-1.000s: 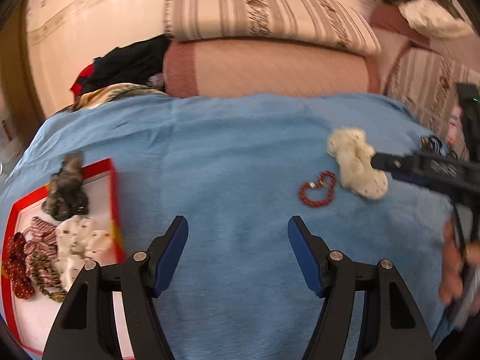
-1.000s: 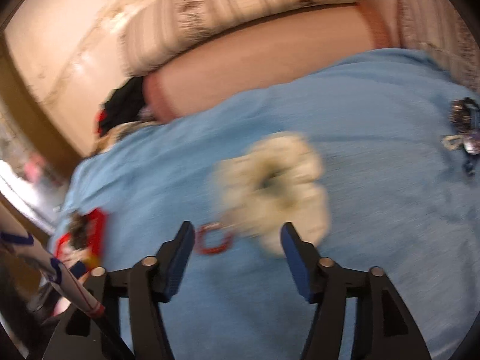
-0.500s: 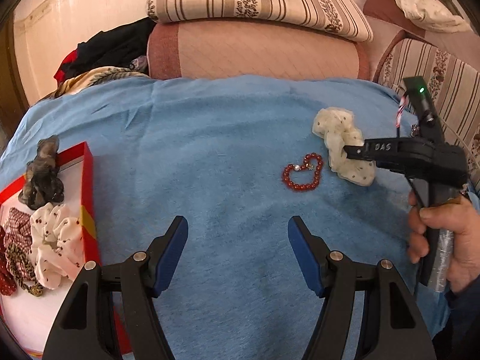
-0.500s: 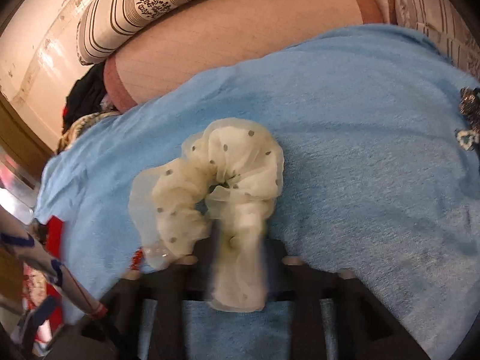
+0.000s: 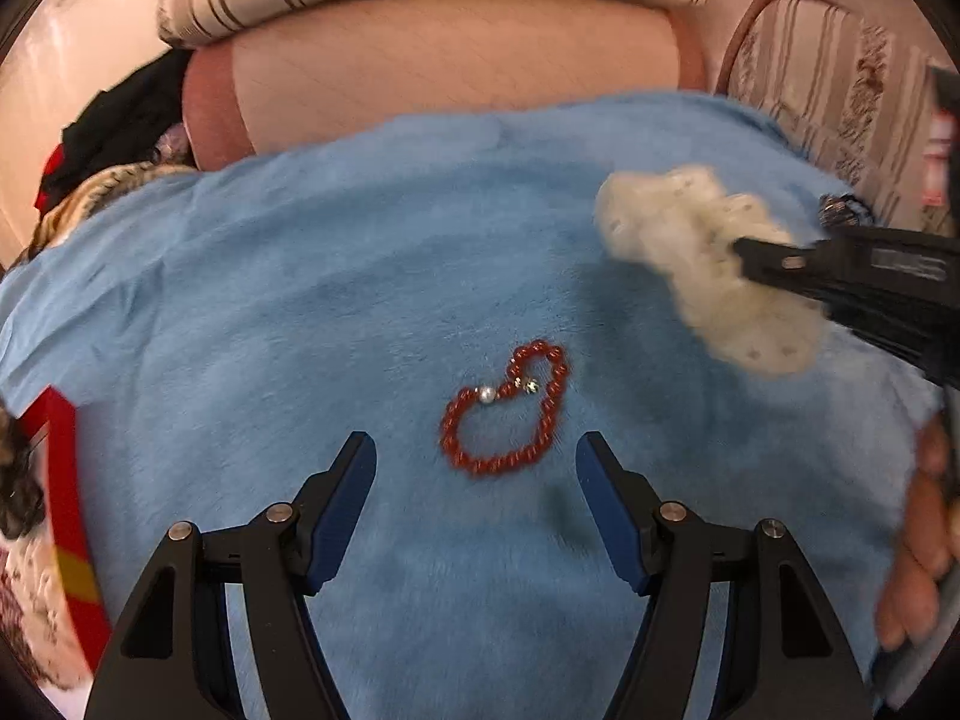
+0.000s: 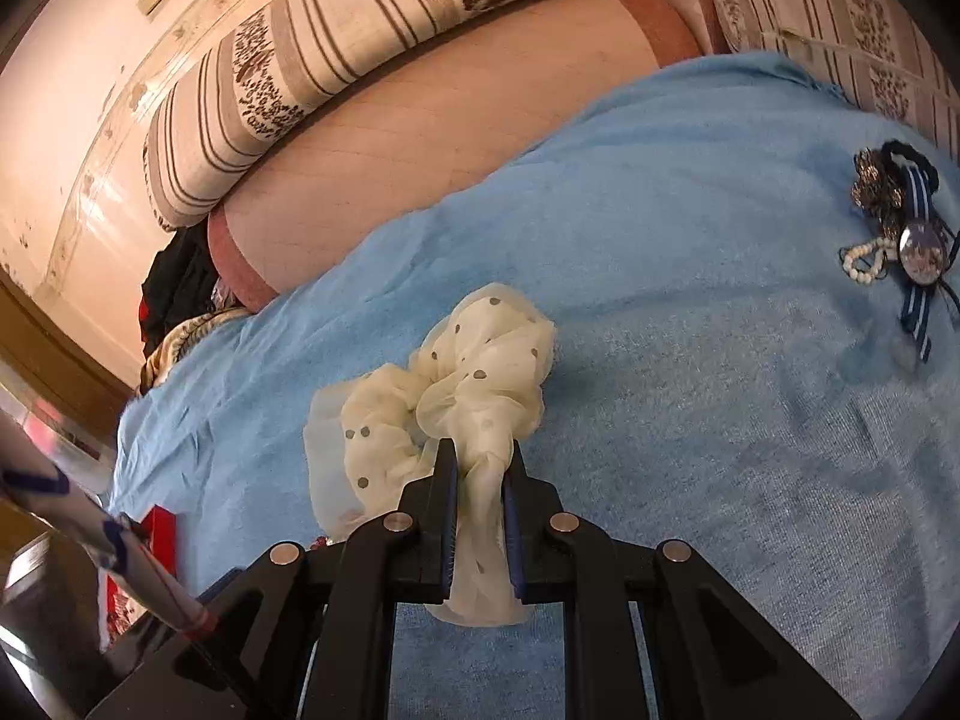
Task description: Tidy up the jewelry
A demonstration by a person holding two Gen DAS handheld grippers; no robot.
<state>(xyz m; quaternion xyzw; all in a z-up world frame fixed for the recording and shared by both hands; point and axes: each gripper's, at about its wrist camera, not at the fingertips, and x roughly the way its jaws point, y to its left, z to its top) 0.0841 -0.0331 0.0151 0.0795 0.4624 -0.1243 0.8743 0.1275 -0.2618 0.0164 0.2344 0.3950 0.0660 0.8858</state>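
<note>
Pinching scrunchie (image 6: pixel 480 384), apparently lengthwise.

Home living or sleeping room. Shown by blue blanket (image 6: pixel 690 228) over soft seating, striped bolster cushions (image 6: pixel 372 42), heaped clothing (image 5: pixel 126 120) against painted wall.

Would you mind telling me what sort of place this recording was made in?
Most likely a lived-in room of a home, a bedroom or sitting room: a blue blanket spread as the work surface, striped cushions stacked behind it, and a pile of clothes in the corner by the wall.
</note>
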